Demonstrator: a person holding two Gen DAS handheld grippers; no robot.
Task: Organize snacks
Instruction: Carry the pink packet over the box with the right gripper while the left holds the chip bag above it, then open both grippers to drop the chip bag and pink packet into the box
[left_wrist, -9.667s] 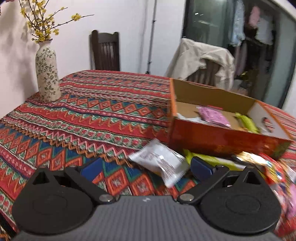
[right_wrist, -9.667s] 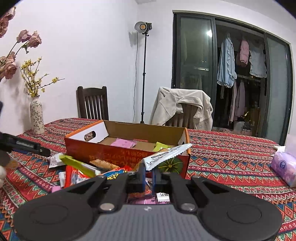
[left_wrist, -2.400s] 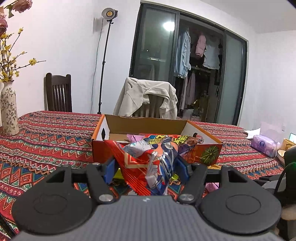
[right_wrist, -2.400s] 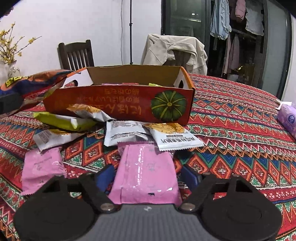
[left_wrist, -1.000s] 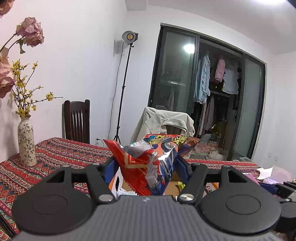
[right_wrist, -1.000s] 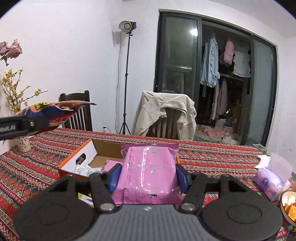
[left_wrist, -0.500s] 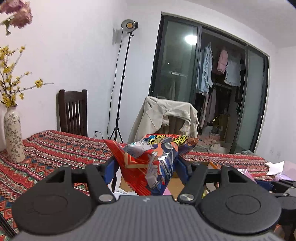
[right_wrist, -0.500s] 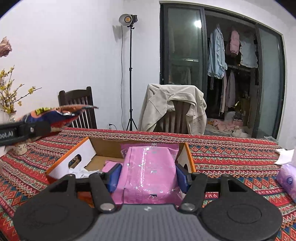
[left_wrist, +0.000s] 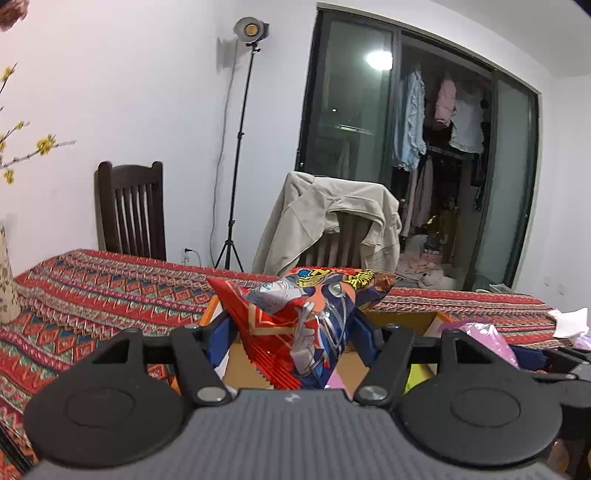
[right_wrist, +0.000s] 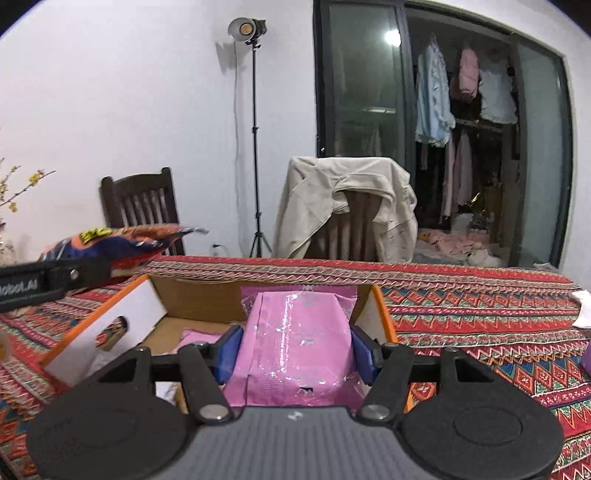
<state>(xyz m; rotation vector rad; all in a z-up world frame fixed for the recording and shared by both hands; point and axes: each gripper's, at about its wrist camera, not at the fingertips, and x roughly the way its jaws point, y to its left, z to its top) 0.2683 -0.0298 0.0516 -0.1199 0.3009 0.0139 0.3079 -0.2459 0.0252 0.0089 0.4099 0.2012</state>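
Observation:
My left gripper (left_wrist: 293, 338) is shut on a red and blue cartoon snack bag (left_wrist: 303, 317) and holds it above the left part of the orange cardboard box (left_wrist: 399, 321). My right gripper (right_wrist: 297, 350) is shut on a pink snack packet (right_wrist: 299, 347) above the right part of the same box (right_wrist: 147, 299). The cartoon bag also shows at the left of the right wrist view (right_wrist: 122, 240). Another pink packet (right_wrist: 199, 338) lies inside the box.
The table carries a red patterned cloth (right_wrist: 480, 314). A vase (left_wrist: 7, 288) stands at the far left. A dark wooden chair (left_wrist: 129, 210), a chair draped with a beige jacket (left_wrist: 332, 225) and a light stand (left_wrist: 236, 147) stand behind the table.
Both grippers have come lower and closer over the box, each still holding its packet. The box now fills more of the right wrist view.

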